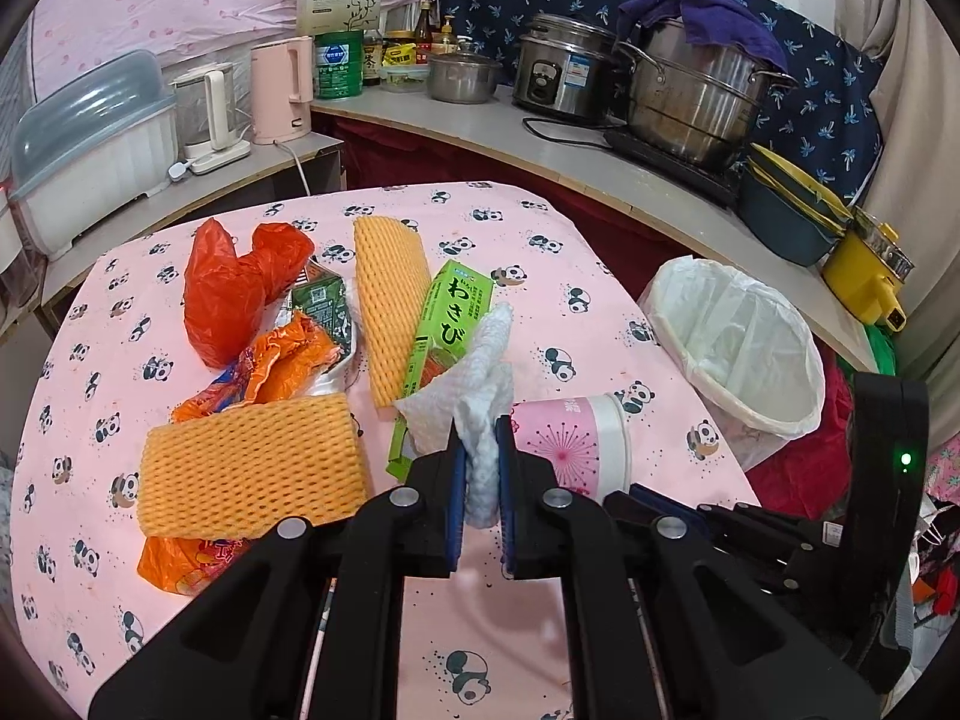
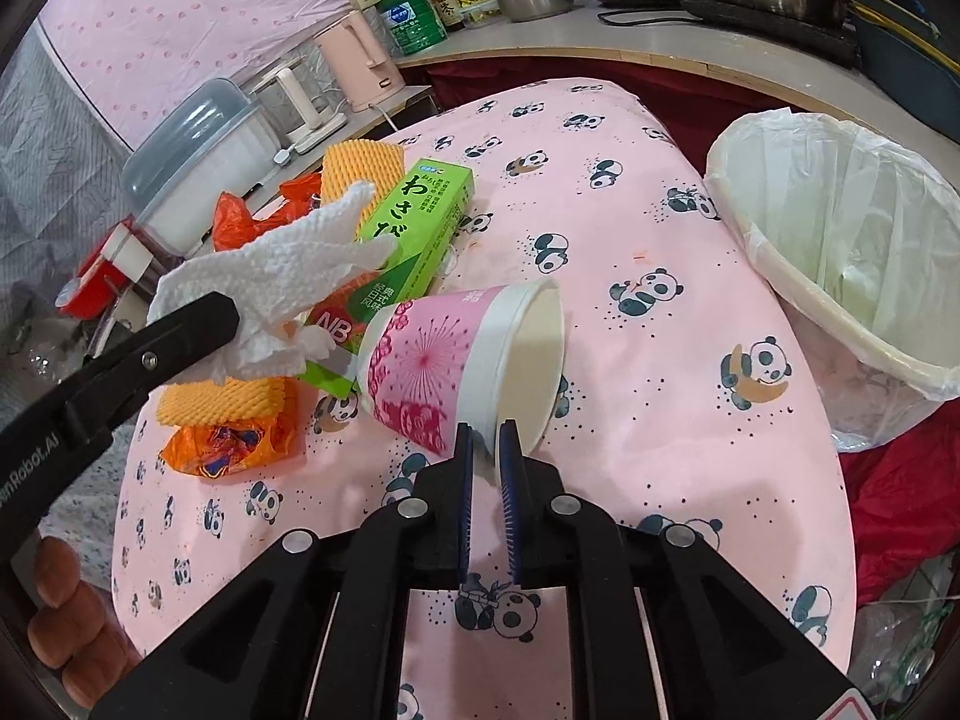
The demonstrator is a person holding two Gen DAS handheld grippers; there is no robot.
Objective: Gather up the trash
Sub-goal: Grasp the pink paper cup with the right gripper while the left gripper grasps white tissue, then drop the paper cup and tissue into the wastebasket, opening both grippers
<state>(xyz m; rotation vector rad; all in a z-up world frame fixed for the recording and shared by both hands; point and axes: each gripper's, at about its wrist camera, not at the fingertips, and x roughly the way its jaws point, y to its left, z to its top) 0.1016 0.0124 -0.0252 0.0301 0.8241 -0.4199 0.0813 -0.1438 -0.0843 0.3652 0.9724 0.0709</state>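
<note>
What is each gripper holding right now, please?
Left gripper: closed on the white paper towel.
Right gripper: closed on the rim of the pink paper cup.

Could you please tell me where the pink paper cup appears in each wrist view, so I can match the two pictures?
Left wrist: pink paper cup lies low, right of centre.
Right wrist: the cup sits mid-frame, rim pinched by the right tool.
Shared landmark: green wasabi box.

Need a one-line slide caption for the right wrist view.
Right gripper pinches paper cup rim; left gripper holds paper towel near lined bin.
</note>
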